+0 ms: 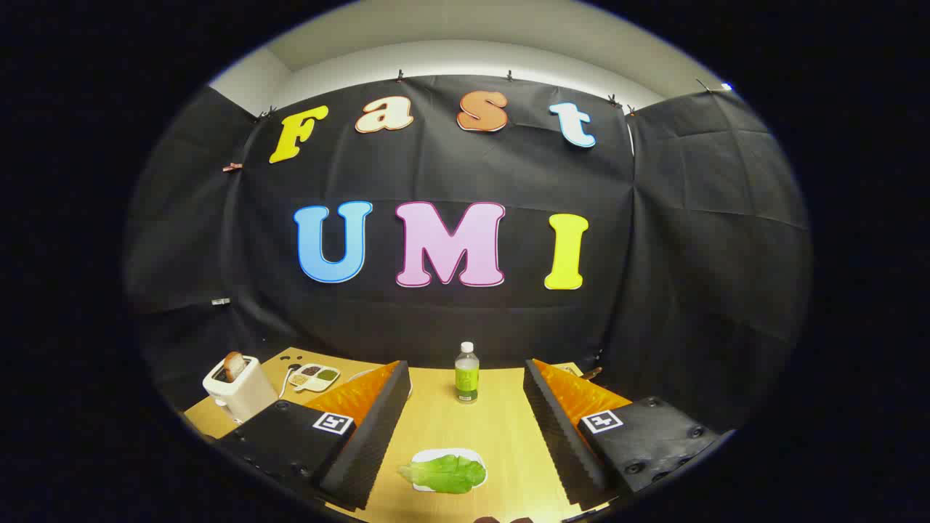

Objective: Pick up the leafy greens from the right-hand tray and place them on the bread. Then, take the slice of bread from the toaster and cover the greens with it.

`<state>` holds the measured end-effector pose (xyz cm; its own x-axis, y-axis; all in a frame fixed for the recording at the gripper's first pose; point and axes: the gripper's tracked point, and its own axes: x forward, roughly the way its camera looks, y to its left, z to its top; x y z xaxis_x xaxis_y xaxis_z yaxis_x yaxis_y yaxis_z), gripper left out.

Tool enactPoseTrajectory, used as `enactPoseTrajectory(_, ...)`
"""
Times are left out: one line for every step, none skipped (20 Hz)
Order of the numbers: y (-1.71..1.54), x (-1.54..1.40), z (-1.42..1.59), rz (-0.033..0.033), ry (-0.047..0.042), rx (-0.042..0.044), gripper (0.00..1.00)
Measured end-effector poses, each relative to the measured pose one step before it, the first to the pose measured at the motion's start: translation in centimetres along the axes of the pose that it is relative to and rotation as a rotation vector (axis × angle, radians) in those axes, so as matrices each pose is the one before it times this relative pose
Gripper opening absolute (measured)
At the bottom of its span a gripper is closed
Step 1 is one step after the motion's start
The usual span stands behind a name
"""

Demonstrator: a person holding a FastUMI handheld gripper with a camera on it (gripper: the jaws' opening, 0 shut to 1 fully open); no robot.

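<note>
Leafy greens [445, 473]: lie on a white tray [476, 458] at the desk's [501, 421] near edge, between the claw's fingers, long axis crosswise to them.
Claw [465, 428]: spread wide, holding nothing.
Toaster [240, 388]: far left corner, bread slice [233, 365] standing in its slot.
Bottle [466, 373]: upright at the far edge, beyond the greens.
Next move, judged: straight descent onto the greens.

Counted on the table [501, 428]: one toaster [243, 392] holding one bread slice [233, 365], one divided dish [314, 376] beside the toaster. One bottle [466, 373]; one lettuce leaf [443, 473] on one white plate [476, 459].
</note>
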<state>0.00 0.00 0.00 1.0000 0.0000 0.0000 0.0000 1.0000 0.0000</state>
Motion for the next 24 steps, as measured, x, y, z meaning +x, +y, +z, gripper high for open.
enactPoseTrajectory(0.288,0.003,0.150,-0.00424,-0.00076,-0.00594,0.98)
enactPoseTrajectory(0.283,0.016,0.116,-0.00405,-0.00222,-0.00522,0.98)
enactPoseTrajectory(0.309,-0.060,0.147,-0.00584,-0.00121,-0.00458,0.98)
enactPoseTrajectory(0.187,0.089,0.129,-0.00997,-0.00207,-0.00217,0.98)
enactPoseTrajectory(0.206,-0.004,0.190,-0.01056,-0.00366,-0.00047,0.98)
enactPoseTrajectory(0.192,-0.019,0.085,-0.01197,-0.00179,0.00002,0.98)
enactPoseTrajectory(0.119,-0.044,0.030,-0.01246,-0.00127,0.00014,0.98)
enactPoseTrajectory(0.191,-0.022,-0.057,-0.01259,0.00226,0.00029,0.98)
enactPoseTrajectory(0.140,-0.025,-0.081,-0.01238,0.00463,0.00266,0.98)
enactPoseTrajectory(0.123,-0.105,-0.130,-0.01130,0.00597,0.00726,0.98)
enactPoseTrajectory(0.098,-0.119,0.123,-0.00827,0.00120,0.01098,0.98)
enactPoseTrajectory(0.126,-0.162,0.109,-0.00263,-0.00258,0.00629,0.98)
enactPoseTrajectory(0.168,0.021,-0.074,0.00207,-0.00100,-0.00306,0.98)
enactPoseTrajectory(0.068,-0.146,-0.357,0.00245,0.00290,-0.00811,0.98)
enactPoseTrajectory(0.091,0.105,-0.300,0.00574,0.00475,-0.00403,0.98)
enactPoseTrajectory(0.138,0.158,-0.300,0.01057,0.01146,0.00317,0.98)
enactPoseTrajectory(0.125,0.174,-0.299,0.01018,0.00678,0.00404,0.98)
enactPoseTrajectory(-0.023,0.343,-0.290,0.00657,0.00253,-0.00159,0.98)
enactPoseTrajectory(0.058,0.298,-0.429,0.00914,0.00750,-0.00651,0.98)
enactPoseTrajectory(0.046,0.533,-0.558,0.01127,0.01062,-0.00401,0.98)
enactPoseTrajectory(-0.024,0.427,-0.394,0.01270,0.00845,-0.00040,0.98)
enactPoseTrajectory(-0.092,0.437,-0.576,0.01219,0.01062,0.00081,0.98)
enactPoseTrajectory(0.089,0.569,-0.649,0.01711,0.01670,0.00011,0.98)
enactPoseTrajectory(0.150,0.517,-0.910,0.02073,0.02103,-0.00118,0.98)
